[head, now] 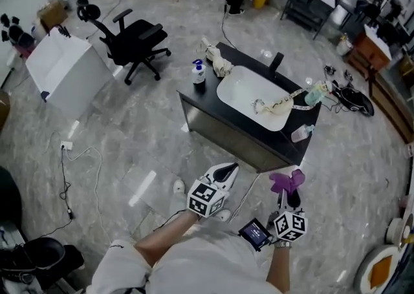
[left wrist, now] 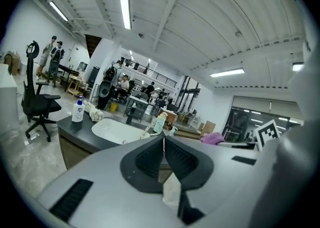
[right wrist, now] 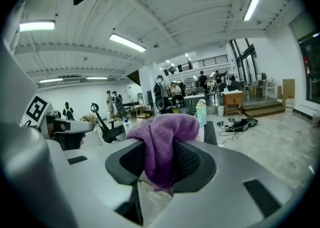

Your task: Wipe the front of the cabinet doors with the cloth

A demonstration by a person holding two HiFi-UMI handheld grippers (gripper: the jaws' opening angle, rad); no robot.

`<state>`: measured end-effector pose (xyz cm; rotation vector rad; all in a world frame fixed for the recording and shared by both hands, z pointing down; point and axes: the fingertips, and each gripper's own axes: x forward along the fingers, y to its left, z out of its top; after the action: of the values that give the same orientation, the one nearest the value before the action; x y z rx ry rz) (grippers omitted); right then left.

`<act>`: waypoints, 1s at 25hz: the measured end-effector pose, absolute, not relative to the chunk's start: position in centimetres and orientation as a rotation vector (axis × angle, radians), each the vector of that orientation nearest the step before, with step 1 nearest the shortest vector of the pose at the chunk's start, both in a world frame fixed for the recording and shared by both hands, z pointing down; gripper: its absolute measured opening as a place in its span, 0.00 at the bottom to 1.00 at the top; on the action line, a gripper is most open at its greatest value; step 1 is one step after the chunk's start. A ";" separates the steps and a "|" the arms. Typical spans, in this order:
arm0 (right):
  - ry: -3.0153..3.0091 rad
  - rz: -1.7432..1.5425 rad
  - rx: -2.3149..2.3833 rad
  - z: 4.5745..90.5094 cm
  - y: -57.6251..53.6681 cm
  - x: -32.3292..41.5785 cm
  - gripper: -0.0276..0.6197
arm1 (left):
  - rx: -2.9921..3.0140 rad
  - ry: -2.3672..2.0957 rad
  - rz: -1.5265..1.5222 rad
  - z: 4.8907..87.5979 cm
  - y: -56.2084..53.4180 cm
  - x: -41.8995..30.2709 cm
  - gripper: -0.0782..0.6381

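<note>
Cloth (head: 286, 181), purple and bunched, clenched in right tongs (head: 289, 193) at lower right of frame, apart from right end of cabinet (head: 220, 128) front. Left tongs (head: 225, 171) pressed together on nothing, lower centre, near the front's lower edge. Open floor (head: 129, 150) at left; office chair (head: 132, 41) well apart, upper left.

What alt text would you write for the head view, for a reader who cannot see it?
Seen from above, a person holds two grippers before a black cabinet with a white sink. The right gripper is shut on a purple cloth; the left gripper is shut and empty. A soap bottle stands on its top.
</note>
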<state>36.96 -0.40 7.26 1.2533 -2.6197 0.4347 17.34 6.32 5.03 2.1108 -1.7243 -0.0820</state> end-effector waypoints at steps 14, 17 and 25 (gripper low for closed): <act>-2.515 0.639 1.215 22.1 -4.3 34.5 0.25 | 2.086 -1.576 0.099 19.6 2.6 16.9 0.13; -2.492 0.667 1.212 25.8 -5.4 30.8 0.25 | 2.099 -1.552 0.072 22.6 0.3 15.0 0.13; -2.482 0.742 1.132 36.7 -7.0 19.6 0.25 | 2.096 -1.544 0.072 31.9 -3.6 8.6 0.13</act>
<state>19.58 -7.01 36.67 1.1325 -2.4821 0.7423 8.58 -3.59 31.91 2.0958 -1.5442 0.0721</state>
